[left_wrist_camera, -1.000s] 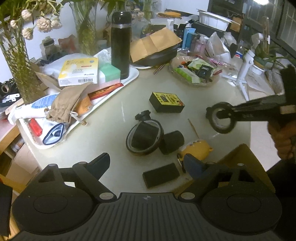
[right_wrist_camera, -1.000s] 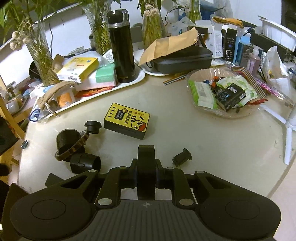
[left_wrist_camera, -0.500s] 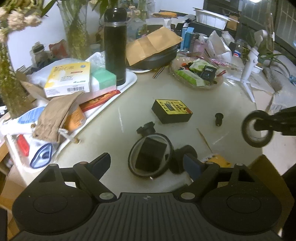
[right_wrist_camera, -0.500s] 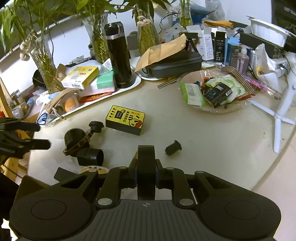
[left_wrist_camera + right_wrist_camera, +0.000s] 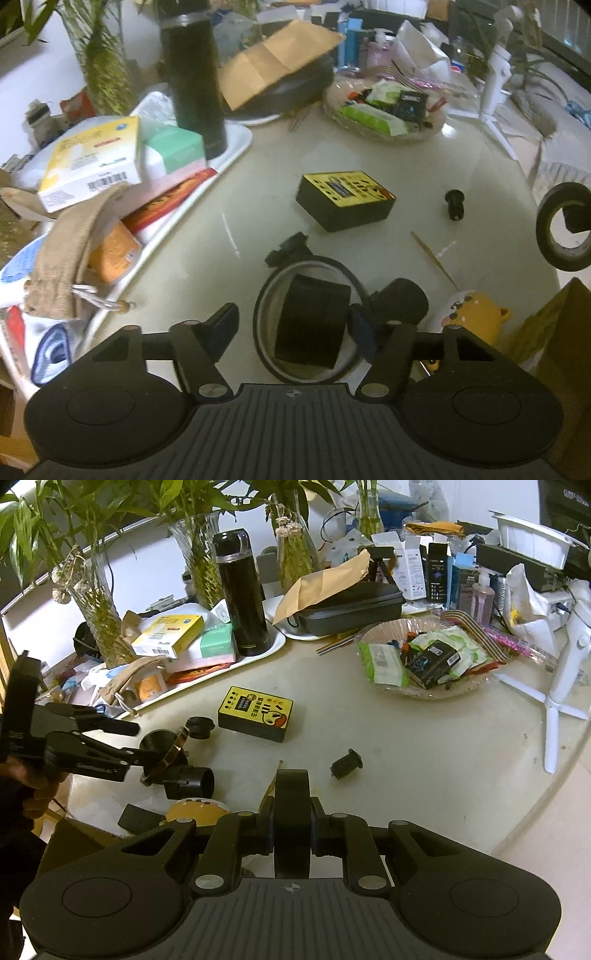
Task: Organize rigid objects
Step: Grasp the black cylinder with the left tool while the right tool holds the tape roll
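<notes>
My left gripper [image 5: 293,325] is open, its fingers on either side of a black cylinder inside a ring-shaped holder [image 5: 310,325]; it also shows in the right wrist view [image 5: 147,746]. A second black cylinder [image 5: 404,301] lies just right of it. My right gripper [image 5: 291,834] is shut on a black tape roll [image 5: 291,812], which also shows at the right edge of the left wrist view [image 5: 565,225]. A yellow-and-black box [image 5: 345,199] and a small black plug [image 5: 454,203] lie on the table further out.
A white tray [image 5: 240,144] at the left holds boxes, a black flask [image 5: 194,81] and a cloth pouch. A bowl of packets [image 5: 424,657] stands at the back right. A yellow toy [image 5: 476,314] and a cardboard box [image 5: 554,332] sit at the near right.
My left gripper has moved forward and down until its fingers flank the ring holder and cylinder. My right gripper has pulled back and higher, still holding the tape roll.
</notes>
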Action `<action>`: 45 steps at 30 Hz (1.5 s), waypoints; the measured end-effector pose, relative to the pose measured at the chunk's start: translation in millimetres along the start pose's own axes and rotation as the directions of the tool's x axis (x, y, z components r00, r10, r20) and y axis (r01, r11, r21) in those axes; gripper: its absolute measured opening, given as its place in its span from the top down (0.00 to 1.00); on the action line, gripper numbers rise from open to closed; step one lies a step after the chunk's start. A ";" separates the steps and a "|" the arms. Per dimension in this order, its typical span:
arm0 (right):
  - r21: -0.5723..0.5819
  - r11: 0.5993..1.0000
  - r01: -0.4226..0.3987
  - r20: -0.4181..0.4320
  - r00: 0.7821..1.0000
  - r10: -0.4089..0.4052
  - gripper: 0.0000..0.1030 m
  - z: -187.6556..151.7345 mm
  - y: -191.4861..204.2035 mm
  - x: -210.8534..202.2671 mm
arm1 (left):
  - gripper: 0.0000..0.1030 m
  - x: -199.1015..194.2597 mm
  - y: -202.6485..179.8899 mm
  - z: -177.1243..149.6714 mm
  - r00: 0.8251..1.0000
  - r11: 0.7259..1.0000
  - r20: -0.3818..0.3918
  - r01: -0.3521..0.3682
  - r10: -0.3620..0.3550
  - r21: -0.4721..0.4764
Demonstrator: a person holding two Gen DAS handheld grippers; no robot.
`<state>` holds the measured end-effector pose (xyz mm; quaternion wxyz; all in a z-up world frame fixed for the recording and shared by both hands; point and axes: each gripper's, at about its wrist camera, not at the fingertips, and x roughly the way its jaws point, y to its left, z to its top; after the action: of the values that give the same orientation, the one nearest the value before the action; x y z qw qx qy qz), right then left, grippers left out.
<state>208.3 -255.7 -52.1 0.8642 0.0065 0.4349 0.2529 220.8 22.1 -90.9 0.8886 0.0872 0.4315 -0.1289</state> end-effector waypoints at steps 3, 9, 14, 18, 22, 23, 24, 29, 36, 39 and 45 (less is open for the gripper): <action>0.004 1.000 -0.002 0.000 1.000 0.002 0.81 -3.0 -0.8 -3.0 | 0.48 5.4 -2.4 -0.7 1.000 1.000 -0.006 0.010 -0.010 0.020; 0.018 1.000 -0.005 -0.009 1.000 0.005 0.81 -9.5 -3.6 -3.9 | 0.59 10.3 -8.1 0.4 1.000 0.999 -0.010 0.021 -0.021 0.032; 0.022 1.000 -0.006 -0.014 1.000 0.006 0.81 -13.0 -2.1 -4.2 | 0.62 6.6 -5.3 4.1 0.999 0.999 -0.017 0.034 -0.034 -0.006; 0.026 1.000 -0.005 -0.006 1.000 0.005 0.81 -13.4 -1.5 -7.3 | 0.62 -4.4 -3.7 2.6 0.999 0.999 -0.015 0.031 -0.032 -0.029; 0.024 1.000 -0.006 0.001 1.000 0.006 0.81 -12.9 2.1 -12.5 | 0.62 -18.3 -1.3 4.1 1.000 0.999 -0.011 0.024 -0.024 -0.041; 0.022 1.000 -0.005 0.002 1.000 0.005 0.81 -13.0 3.7 -13.7 | 0.62 -23.1 -0.2 5.1 1.000 0.999 -0.007 0.020 -0.021 -0.046; 0.021 1.000 -0.005 0.003 1.000 0.005 0.81 -13.0 5.0 -15.0 | 0.62 -29.4 1.4 6.2 1.000 0.998 -0.002 0.018 -0.018 -0.054; 0.016 1.000 -0.002 0.015 1.000 0.002 0.81 -11.6 11.1 -24.2 | 0.62 -60.4 6.1 11.4 1.000 0.997 0.021 -0.005 0.006 -0.071; 0.028 1.000 -0.013 0.050 0.999 0.011 0.81 -8.0 14.4 -46.3 | 0.62 -100.8 7.0 15.9 0.997 0.994 0.051 -0.044 0.049 -0.103; 0.023 0.999 -0.023 0.072 0.997 0.022 0.81 -5.9 18.4 -60.2 | 0.62 -116.2 6.4 16.2 0.995 0.990 0.062 -0.063 0.072 -0.129; 0.007 0.999 -0.037 0.113 0.993 0.036 0.81 -2.3 25.3 -87.8 | 0.62 -147.9 2.6 15.6 0.992 0.988 0.097 -0.073 0.087 -0.135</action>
<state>152.3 -273.0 18.0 0.8826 0.0326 0.3865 0.2657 145.3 43.2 35.5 0.9178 0.0390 0.3891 -0.0687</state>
